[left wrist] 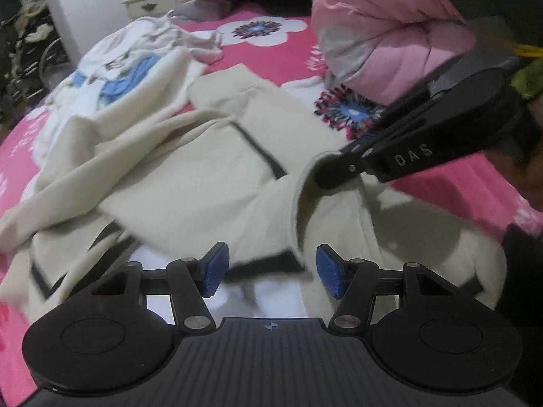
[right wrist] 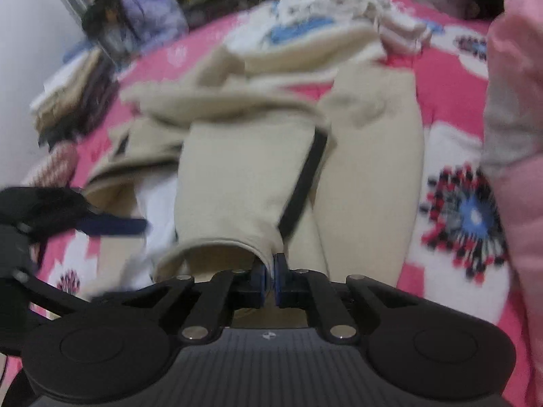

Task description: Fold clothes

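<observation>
Your left tool (left wrist: 271, 268) hangs with its pads apart over the cream garment (left wrist: 190, 176), gripping nothing. The garment lies rumpled across the pink flowered bed (left wrist: 281, 54). Your right tool (right wrist: 270, 279) is clamped on its cuff (right wrist: 217, 247). A pink quilt (left wrist: 383, 23) is heaped at the right.

Rumpled cream garment (left wrist: 190, 176) with dark trim lies spread on bed.

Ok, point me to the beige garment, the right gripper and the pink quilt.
beige garment (right wrist: 234, 183): right wrist view, on the flat panel of cloth.
right gripper (right wrist: 270, 279): right wrist view, between the fingertips, shut on the hem.
pink quilt (left wrist: 380, 17): left wrist view, on its bunched top.
</observation>
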`<state>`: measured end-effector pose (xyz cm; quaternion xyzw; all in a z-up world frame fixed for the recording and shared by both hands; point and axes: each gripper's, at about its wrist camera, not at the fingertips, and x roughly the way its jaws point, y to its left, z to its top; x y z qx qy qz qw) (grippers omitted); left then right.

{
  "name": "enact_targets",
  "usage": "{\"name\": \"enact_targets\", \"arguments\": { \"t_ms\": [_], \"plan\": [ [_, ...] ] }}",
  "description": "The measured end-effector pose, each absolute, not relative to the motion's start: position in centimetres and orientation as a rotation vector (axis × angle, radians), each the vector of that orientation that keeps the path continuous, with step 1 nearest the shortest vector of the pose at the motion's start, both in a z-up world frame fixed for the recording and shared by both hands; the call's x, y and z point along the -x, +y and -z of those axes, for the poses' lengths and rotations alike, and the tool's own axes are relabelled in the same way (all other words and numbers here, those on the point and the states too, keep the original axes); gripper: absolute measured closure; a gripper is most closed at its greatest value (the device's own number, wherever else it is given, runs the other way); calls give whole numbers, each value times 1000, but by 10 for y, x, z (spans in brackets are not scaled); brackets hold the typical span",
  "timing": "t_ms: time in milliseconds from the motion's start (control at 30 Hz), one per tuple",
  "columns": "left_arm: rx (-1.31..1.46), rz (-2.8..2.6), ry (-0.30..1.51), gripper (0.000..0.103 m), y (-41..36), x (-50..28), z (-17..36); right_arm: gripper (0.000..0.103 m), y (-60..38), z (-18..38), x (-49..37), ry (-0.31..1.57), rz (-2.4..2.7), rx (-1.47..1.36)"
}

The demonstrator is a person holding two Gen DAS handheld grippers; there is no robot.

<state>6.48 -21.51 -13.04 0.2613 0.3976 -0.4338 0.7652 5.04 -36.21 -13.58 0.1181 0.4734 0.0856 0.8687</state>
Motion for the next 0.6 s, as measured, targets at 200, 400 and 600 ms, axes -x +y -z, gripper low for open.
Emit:
{"name": "enact_targets", "arguments": {
  "t_ms": [200, 400, 600],
  "plan": [
    [-637, 959, 841, 61, -233, -94, 138, 97, -367, 123, -59, 930, -225, -195],
    [-686, 928, 786, 98, -241, -115, 126, 97, -386, 115, -62, 894, -255, -279],
    [-583, 841, 693, 98, -237, -131, 73, 52, -391, 103, -14, 856, -175, -499]
  ]
}}
